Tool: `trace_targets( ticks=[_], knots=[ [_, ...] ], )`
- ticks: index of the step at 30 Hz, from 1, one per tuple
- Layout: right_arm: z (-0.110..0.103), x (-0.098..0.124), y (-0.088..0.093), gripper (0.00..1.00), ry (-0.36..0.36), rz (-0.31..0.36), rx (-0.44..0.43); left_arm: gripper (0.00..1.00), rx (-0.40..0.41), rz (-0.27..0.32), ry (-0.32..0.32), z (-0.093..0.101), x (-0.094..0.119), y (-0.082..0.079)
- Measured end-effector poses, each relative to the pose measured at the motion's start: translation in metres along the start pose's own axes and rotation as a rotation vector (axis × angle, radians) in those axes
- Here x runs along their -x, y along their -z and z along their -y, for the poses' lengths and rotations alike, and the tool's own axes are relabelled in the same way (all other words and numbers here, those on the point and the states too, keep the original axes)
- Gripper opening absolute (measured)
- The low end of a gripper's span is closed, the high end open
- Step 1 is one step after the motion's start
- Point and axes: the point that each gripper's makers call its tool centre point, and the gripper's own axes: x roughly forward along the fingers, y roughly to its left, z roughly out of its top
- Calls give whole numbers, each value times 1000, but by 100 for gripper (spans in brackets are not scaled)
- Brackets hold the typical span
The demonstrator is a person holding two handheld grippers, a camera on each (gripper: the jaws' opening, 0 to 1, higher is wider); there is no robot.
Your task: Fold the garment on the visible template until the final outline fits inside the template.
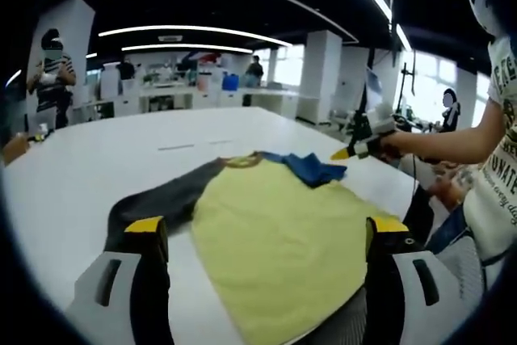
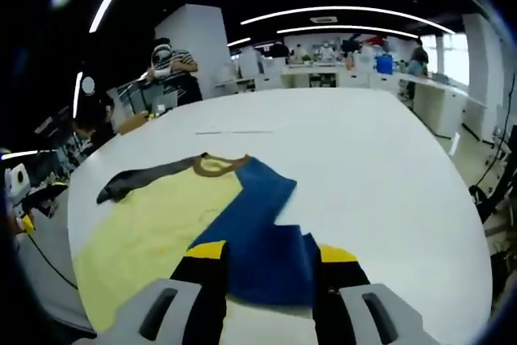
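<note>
The only lettering stands on the white printed T-shirt of the person at three o'clock in the left gripper view. Dark capital letters run in curved rows across the chest, cut off by the picture's edge: an upper row reads roughly "ATE", the row below roughly "UNATE", and the rest is too warped to read. Nothing else in either view carries readable text.

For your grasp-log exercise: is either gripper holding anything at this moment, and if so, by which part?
Apparently nothing. The left gripper stands open above the yellow body of the shirt. The right gripper is open around the folded blue sleeve, not visibly clamping it.
</note>
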Motion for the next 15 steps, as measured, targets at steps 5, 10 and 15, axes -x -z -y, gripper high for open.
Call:
trace_targets(
  ticks=[5,10,15],
  knots=[
    [20,-2,1,32,44,-10,-8,98,-4,-6,-3,-3,0,2],
    [35,-7,6,27,75,-36,-1,97,-2,-13,-2,-4,0,4],
    [37,-10,14,19,91,-74,3,94,-3,-19,-9,-6,-1,4]
  ],
)
